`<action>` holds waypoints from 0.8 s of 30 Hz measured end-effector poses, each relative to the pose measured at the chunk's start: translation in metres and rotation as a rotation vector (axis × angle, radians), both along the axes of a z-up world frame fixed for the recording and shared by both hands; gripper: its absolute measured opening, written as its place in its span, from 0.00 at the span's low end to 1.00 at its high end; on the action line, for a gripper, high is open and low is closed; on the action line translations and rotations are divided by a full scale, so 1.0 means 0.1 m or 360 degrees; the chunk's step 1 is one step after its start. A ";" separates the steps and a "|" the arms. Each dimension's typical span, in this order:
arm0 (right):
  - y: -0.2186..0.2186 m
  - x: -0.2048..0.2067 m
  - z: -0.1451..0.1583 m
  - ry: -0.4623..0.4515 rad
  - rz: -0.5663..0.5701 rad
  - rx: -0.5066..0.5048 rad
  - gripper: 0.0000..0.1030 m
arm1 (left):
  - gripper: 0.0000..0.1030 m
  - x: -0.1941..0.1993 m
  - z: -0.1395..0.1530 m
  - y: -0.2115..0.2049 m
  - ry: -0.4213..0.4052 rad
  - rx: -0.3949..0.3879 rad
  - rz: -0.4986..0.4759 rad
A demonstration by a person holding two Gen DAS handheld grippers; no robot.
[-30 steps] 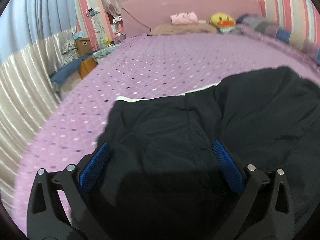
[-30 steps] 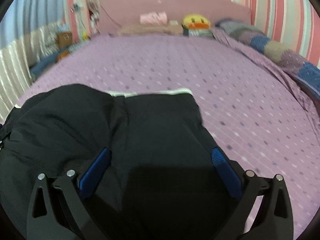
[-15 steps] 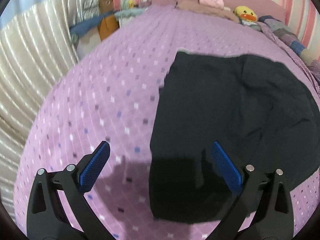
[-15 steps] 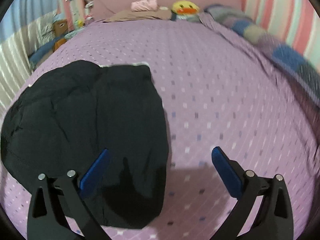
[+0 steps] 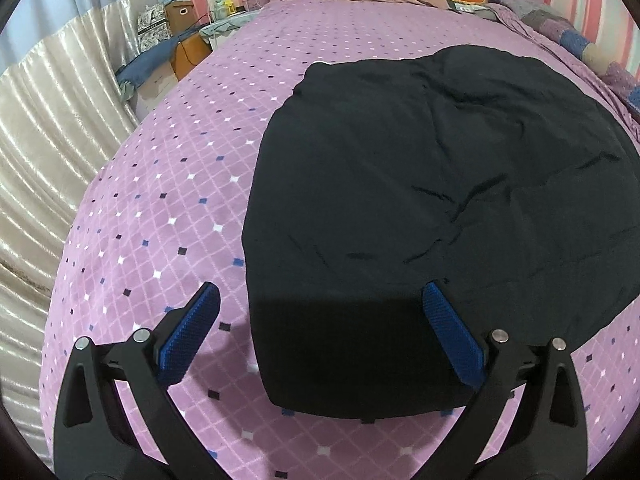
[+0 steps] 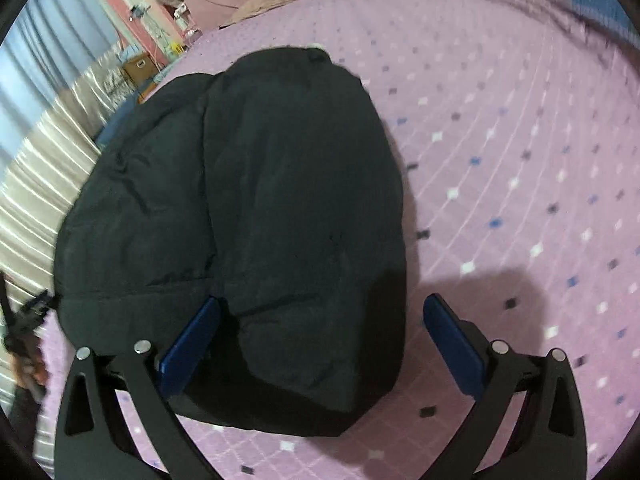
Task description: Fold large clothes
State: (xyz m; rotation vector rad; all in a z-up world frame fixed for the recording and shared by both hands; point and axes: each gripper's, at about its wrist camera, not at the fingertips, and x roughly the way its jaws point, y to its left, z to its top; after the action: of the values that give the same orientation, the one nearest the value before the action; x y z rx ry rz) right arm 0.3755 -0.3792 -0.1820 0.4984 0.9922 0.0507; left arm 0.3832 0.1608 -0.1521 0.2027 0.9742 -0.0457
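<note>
The big black, slightly puffy fabric garment (image 5: 420, 184) lies folded into a rounded bundle on the purple bedspread with its small diamond print (image 5: 160, 208), and the likeliest trouble is that it springs open: the material looks bulky and creased, and a seam line shows 2 overlapped layers, so a careless pinch at 1 layer only could drag the top flap off and undo the fold. A grab set too far left or right would also skew the bundle on the bed.

The left gripper (image 5: 320, 332) hovers above the near left corner of the garment, its 2 blue pads spread wide with nothing between them; the cloth runs away from it toward the far right. The right gripper (image 6: 320, 340) likewise stands wide apart and empty over the near end of the bundle (image 6: 260, 220), whose bulk stretches far and left of it.
</note>
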 end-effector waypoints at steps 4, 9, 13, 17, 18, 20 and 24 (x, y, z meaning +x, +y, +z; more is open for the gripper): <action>0.06 -0.02 -0.06 -0.0015 0.0060 0.0092 0.98 | 0.97 0.10 -0.01 -0.03 0.0010 -0.0035 0.0021; 0.32 0.14 0.00 0.0003 0.0217 0.0038 0.93 | 0.97 0.16 0.00 -0.01 0.0008 -0.0050 0.0031; 0.44 0.23 0.03 0.0031 0.0250 -0.0005 0.89 | 0.97 0.18 0.03 0.00 -0.0010 -0.0023 0.0016; 0.65 0.23 0.13 0.0003 0.0256 -0.0127 0.73 | 0.97 0.21 0.02 0.03 -0.0018 -0.0057 0.0017; 0.70 0.23 0.14 -0.0003 0.0251 -0.0154 0.70 | 0.97 0.22 0.02 0.05 -0.0018 -0.0064 0.0018; 0.77 0.22 0.17 -0.0015 0.0248 -0.0194 0.65 | 0.97 0.24 0.01 0.07 -0.0023 -0.0084 0.0018; 0.86 0.23 0.21 -0.0013 0.0244 -0.0258 0.60 | 0.97 0.24 0.03 0.17 -0.0039 -0.0144 0.0012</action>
State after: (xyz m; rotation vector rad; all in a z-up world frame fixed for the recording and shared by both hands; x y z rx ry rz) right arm 0.3986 -0.2935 -0.1611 0.2729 1.0156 0.1084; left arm 0.4071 0.1776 -0.1492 0.1161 0.9464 -0.0803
